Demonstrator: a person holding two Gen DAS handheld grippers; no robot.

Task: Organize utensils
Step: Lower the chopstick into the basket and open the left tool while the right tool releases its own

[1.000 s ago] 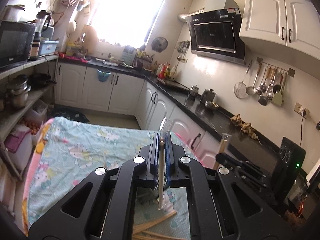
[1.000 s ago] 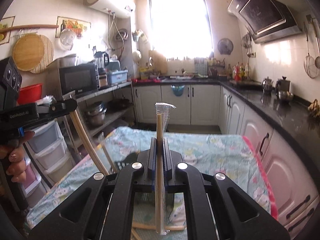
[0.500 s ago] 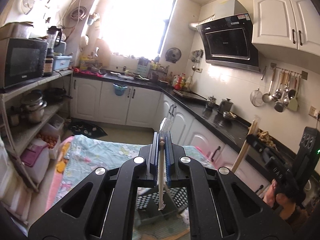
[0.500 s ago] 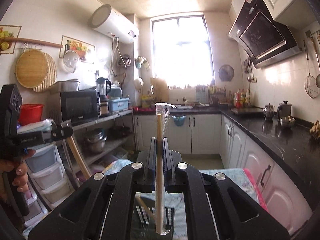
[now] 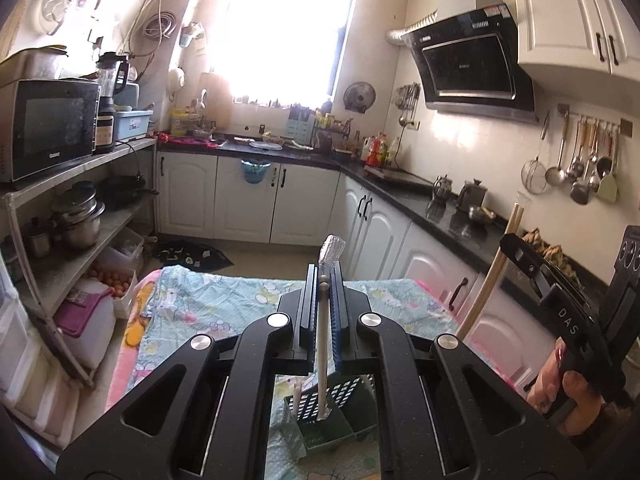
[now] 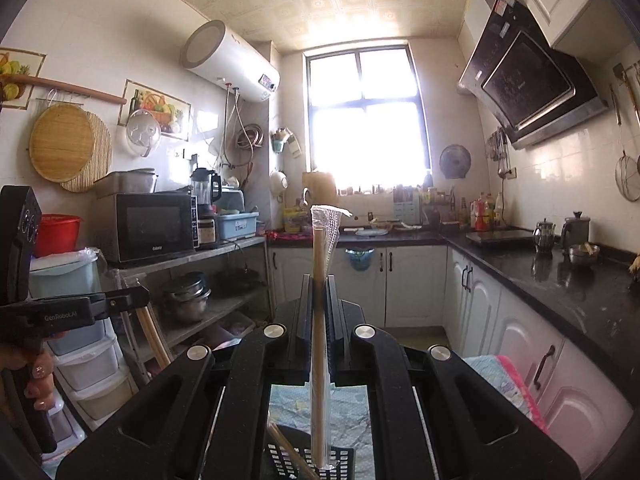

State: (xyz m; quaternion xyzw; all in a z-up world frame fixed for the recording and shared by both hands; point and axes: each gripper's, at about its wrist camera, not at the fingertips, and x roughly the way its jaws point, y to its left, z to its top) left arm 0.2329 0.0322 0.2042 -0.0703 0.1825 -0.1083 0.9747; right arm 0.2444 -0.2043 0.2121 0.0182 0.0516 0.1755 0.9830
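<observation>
Both grippers clamp wrapped chopsticks upright: left gripper (image 5: 324,280) hangs its white chopstick (image 5: 322,360) directly above the slotted basket (image 5: 320,420); right gripper (image 6: 318,292) grips a wooden pair (image 6: 319,340), basket just below.

Both grippers are built from matte black plastic arms fitted with round silver screws (image 5: 279,320); blue pads (image 5: 335,320) are mounted inside the left gripper (image 5: 323,280).

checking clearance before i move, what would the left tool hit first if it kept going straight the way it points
Probably the cloth-covered table, since the left tool tilts slightly down over it. Past its far edge lie open floor and white cabinets, though depth is hard to judge.
</observation>
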